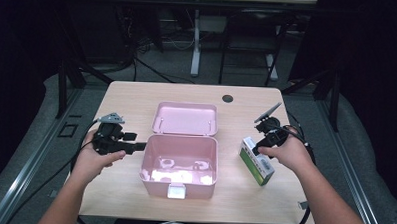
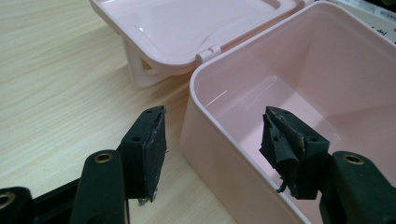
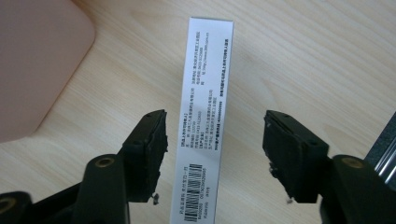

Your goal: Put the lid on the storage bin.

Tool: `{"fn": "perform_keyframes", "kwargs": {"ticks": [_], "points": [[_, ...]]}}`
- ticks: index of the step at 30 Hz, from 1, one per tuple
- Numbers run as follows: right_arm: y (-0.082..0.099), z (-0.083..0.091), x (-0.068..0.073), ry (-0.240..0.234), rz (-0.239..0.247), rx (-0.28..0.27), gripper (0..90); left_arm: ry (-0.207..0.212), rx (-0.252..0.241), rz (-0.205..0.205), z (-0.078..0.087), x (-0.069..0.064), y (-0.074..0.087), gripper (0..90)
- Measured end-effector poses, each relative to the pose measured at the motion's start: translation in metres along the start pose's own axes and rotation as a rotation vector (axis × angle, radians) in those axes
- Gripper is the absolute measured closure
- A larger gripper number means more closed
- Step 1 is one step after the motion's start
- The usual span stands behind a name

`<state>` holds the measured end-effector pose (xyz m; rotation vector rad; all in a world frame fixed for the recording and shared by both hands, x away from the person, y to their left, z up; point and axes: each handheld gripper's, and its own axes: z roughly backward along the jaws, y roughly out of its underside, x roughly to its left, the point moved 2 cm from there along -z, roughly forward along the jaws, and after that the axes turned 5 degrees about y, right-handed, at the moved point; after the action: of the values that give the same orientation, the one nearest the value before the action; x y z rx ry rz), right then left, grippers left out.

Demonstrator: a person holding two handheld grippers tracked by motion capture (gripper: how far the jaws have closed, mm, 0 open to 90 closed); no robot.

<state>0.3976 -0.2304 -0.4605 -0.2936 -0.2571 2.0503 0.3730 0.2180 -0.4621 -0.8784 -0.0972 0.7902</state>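
Observation:
An open pink plastic box [image 1: 145, 162] stands in the middle of the table, its lid [image 1: 186, 119] laid back flat behind it. My left gripper [image 1: 140, 146] is open at the box's left wall. In the left gripper view the box wall [image 2: 205, 112] runs between the jaws of the left gripper [image 2: 212, 149], one pad outside and one inside, neither pressing. A green and white carton [image 1: 258, 166] stands on edge right of the box. My right gripper [image 3: 215, 149] hangs open over the carton's printed narrow face [image 3: 205, 84], with gaps at both pads.
A white latch [image 1: 176, 191] sits on the box's front wall. Pale shapes lie on the box floor; I cannot tell what they are. A dark round hole [image 1: 227, 98] marks the table's far side. The table's right edge is close behind the carton.

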Motion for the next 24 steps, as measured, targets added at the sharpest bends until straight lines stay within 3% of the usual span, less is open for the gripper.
{"fn": "perform_keyframes", "kwargs": {"ticks": [5, 16, 22, 24], "points": [[-0.003, -0.007, 0.003, -0.009, 0.009, 0.047, 43.5, -0.008, 0.001, -0.001, 0.0, 0.001, 0.0, 39.2], [-0.006, -0.02, 0.004, -0.016, 0.003, 0.086, 47.5, -0.015, -0.031, 0.008, 0.004, 0.0, -0.001, 23.8], [-0.005, -0.024, 0.004, -0.018, 0.008, 0.117, 52.7, -0.013, -0.029, 0.002, 0.004, 0.001, -0.001, 23.7], [-0.005, -0.025, 0.004, -0.02, 0.014, 0.117, 58.2, -0.021, -0.013, -0.004, 0.004, 0.001, -0.001, 28.8]]}}
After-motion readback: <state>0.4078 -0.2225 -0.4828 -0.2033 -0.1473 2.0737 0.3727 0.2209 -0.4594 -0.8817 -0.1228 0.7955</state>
